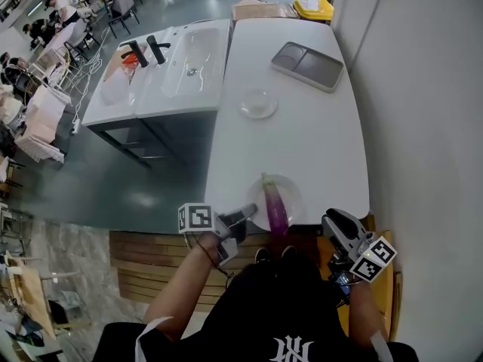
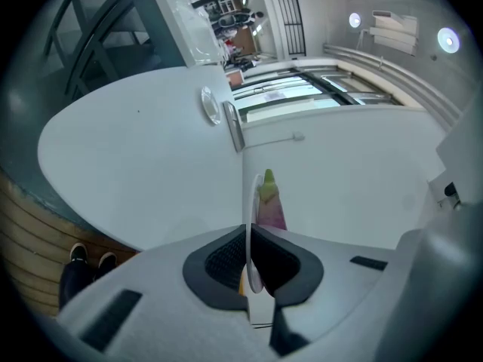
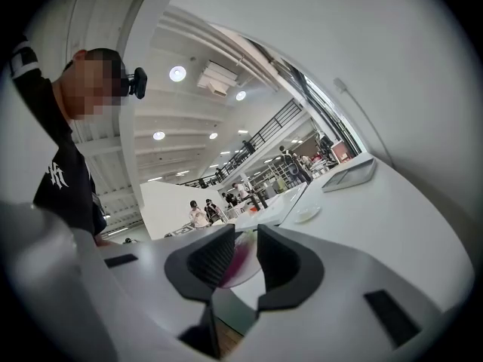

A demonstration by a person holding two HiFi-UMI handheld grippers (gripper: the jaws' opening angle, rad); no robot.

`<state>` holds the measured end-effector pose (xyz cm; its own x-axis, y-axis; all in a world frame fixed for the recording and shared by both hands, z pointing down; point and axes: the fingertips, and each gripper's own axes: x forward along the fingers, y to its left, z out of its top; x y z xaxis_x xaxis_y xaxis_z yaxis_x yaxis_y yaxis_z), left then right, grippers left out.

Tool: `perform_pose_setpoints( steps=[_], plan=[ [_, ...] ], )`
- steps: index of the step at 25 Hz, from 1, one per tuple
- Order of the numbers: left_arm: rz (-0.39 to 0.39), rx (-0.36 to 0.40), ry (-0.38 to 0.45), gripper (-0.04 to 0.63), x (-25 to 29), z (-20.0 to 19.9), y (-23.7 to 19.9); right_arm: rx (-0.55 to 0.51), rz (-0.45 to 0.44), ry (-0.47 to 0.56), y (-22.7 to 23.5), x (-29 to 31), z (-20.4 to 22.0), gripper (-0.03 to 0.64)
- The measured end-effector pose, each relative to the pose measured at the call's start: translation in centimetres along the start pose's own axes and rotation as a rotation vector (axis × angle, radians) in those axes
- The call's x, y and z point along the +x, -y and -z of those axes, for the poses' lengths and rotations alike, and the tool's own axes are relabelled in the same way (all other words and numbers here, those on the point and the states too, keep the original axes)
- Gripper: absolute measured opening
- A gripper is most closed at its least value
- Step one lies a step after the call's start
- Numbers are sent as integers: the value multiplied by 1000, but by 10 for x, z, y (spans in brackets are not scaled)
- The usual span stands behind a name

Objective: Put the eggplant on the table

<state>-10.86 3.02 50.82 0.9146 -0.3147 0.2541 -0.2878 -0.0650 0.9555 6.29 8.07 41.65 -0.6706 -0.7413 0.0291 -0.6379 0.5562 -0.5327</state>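
Note:
A purple eggplant [image 1: 276, 207] with a green stem lies on a clear plate [image 1: 295, 192] at the near edge of the white table [image 1: 302, 142]. My left gripper [image 1: 245, 219] is shut on the plate's near left rim. In the left gripper view its pads [image 2: 226, 262] pinch the thin clear rim [image 2: 251, 202], and the eggplant [image 2: 270, 204] shows just beyond. My right gripper [image 1: 333, 222] stands open off the table's near right corner, apart from the plate. In the right gripper view the eggplant [image 3: 238, 264] and plate show through the gap between its jaws, with nothing held.
Farther along the table are a small clear dish [image 1: 258, 104] and a grey tray [image 1: 308, 65]. A white sink unit [image 1: 162, 70] adjoins the table on the left. A wall runs along the right. Wooden boards [image 1: 151, 255] lie below the near edge.

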Motion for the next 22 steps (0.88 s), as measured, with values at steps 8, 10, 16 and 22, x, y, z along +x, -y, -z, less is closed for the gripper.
perform_pose_setpoints(
  steps=[8,10,16,22],
  plan=[
    [-6,2,7,12,22,-29,3,36,27,-42,25,-9,6,64],
    [-8,2,12,12,29,-36,4,43,22,-57,34,-8,5,74],
    [-16,-11,59,12,59,-59,9,37,-40,-103,70,2,-18,118],
    [-19,-13,74,12,95,-78,18,33,-72,-140,114,21,-46,138]
  ],
)
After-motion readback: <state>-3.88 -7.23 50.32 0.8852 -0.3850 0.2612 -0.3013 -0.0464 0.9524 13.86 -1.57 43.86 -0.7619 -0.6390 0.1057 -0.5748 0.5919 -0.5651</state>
